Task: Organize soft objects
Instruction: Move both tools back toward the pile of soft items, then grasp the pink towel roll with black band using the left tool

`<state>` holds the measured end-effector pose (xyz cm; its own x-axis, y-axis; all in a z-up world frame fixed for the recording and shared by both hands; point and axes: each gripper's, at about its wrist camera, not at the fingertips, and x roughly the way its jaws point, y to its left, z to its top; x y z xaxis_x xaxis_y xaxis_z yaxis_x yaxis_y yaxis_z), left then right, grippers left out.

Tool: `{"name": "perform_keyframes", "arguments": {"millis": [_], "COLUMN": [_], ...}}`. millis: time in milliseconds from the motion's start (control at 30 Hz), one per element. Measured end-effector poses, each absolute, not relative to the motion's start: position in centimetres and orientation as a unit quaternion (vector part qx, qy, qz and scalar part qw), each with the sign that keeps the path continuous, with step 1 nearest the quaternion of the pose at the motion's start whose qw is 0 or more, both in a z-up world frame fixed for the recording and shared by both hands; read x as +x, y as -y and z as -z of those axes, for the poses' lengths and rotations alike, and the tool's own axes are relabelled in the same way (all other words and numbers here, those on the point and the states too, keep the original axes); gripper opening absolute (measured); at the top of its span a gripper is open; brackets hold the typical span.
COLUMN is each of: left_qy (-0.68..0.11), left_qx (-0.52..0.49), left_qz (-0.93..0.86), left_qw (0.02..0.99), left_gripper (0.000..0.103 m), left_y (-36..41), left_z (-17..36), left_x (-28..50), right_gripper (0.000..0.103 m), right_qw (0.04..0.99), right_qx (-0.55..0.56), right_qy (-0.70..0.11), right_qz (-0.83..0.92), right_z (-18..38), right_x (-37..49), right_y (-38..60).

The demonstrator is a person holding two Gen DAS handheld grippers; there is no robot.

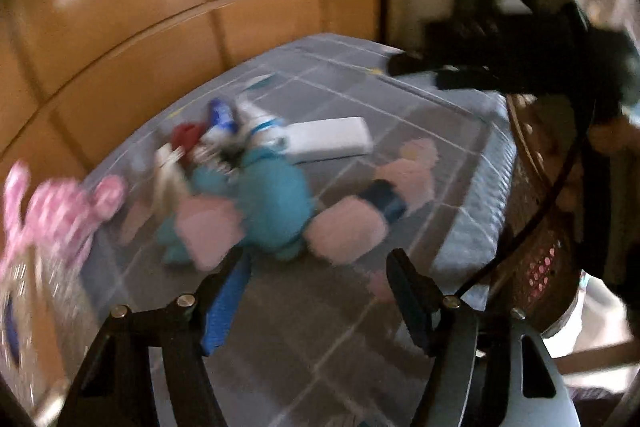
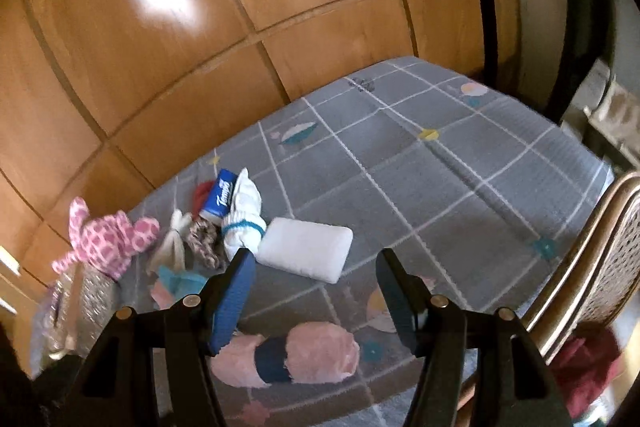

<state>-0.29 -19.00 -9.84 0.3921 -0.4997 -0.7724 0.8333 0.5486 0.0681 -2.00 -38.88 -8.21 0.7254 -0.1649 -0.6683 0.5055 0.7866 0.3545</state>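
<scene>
Soft objects lie on a grey checked bed (image 2: 440, 179). A pink roll with a dark blue band (image 2: 288, 351) lies just below my open, empty right gripper (image 2: 316, 291); it also shows in the left wrist view (image 1: 360, 215). A white pad (image 2: 306, 249), a white rolled cloth (image 2: 244, 215), a blue tissue pack (image 2: 222, 197) and a red item (image 2: 204, 193) lie beyond. A teal plush (image 1: 276, 199) lies ahead of my open, empty left gripper (image 1: 316, 291). A pink-and-white plush (image 2: 108, 239) sits at the left edge.
A woven basket (image 1: 536, 259) stands at the bed's right edge, seen also in the right wrist view (image 2: 616, 259). Glossy wooden wardrobe doors (image 2: 200, 27) rise behind the bed. The right gripper's body (image 1: 520, 47) hangs at upper right in the left view. The left view is motion-blurred.
</scene>
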Motion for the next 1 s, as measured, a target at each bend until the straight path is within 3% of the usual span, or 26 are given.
{"name": "perform_keyframes", "arguments": {"millis": [167, 567, 700, 1000], "left_qy": [-0.337, -0.34, -0.361, -0.385], "left_qx": [0.297, 0.362, 0.348, 0.269], "left_qz": [0.458, 0.489, 0.499, 0.482], "left_qw": [0.768, 0.717, 0.706, 0.74], "left_gripper": [0.071, 0.073, 0.045, 0.042], "left_y": [23.5, 29.8, 30.8, 27.3], "left_z": [11.5, 15.0, 16.4, 15.2], "left_x": [-0.8, 0.8, 1.2, 1.4], "right_gripper": [0.064, 0.064, 0.064, 0.064], "right_qw": [0.882, 0.883, 0.883, 0.878], "right_qx": [0.324, 0.334, 0.333, 0.323], "right_qy": [-0.299, -0.292, -0.294, -0.314], "right_qz": [0.164, 0.151, 0.153, 0.16], "right_z": [8.8, 8.9, 8.9, 9.0], "right_x": [-2.7, -2.7, -2.7, -2.1], "right_y": [40.3, 40.5, 40.5, 40.5]}}
